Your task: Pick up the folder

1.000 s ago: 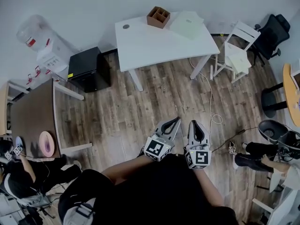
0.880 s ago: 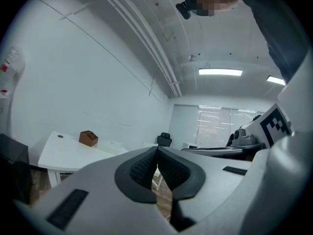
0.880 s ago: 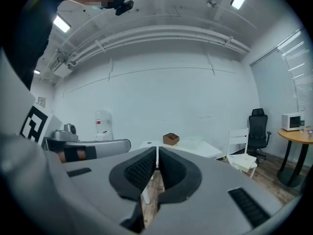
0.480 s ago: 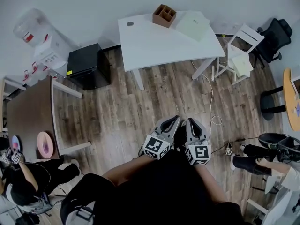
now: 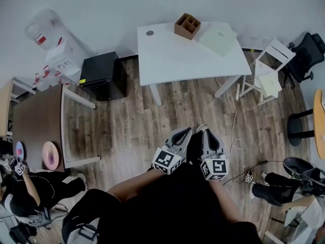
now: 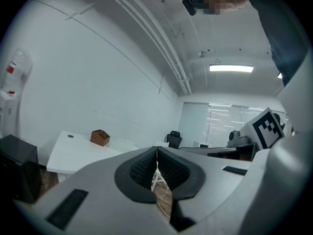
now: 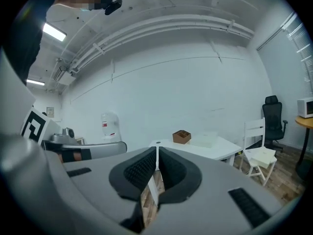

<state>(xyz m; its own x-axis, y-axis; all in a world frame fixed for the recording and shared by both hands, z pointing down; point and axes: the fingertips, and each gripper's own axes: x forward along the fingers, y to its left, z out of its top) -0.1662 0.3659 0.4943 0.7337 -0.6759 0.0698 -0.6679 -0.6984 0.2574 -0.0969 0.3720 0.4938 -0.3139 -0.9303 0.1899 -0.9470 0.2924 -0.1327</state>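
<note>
The folder [image 5: 219,38] is a pale, flat sheaf lying on the far right part of the white table [image 5: 172,60], beside a brown compartment box [image 5: 187,26]. In the right gripper view the folder [image 7: 205,139] lies right of the box [image 7: 181,136]. My left gripper [image 5: 189,131] and right gripper [image 5: 207,132] are side by side over the wooden floor, well short of the table and pointing at it. Both are shut with nothing between the pads, as the left gripper view [image 6: 157,153] and the right gripper view [image 7: 157,153] show.
A black cabinet [image 5: 104,75] and a water dispenser [image 5: 51,42] stand left of the table. A white chair [image 5: 269,70] and a black office chair [image 5: 310,55] stand to its right. A cable [image 5: 234,131] trails over the floor. At the left is a brown table [image 5: 38,126] with a seated person [image 5: 30,187].
Both grippers have moved forward over the floor towards the white table, still side by side and shut. The table has shifted to the right in the head view.
</note>
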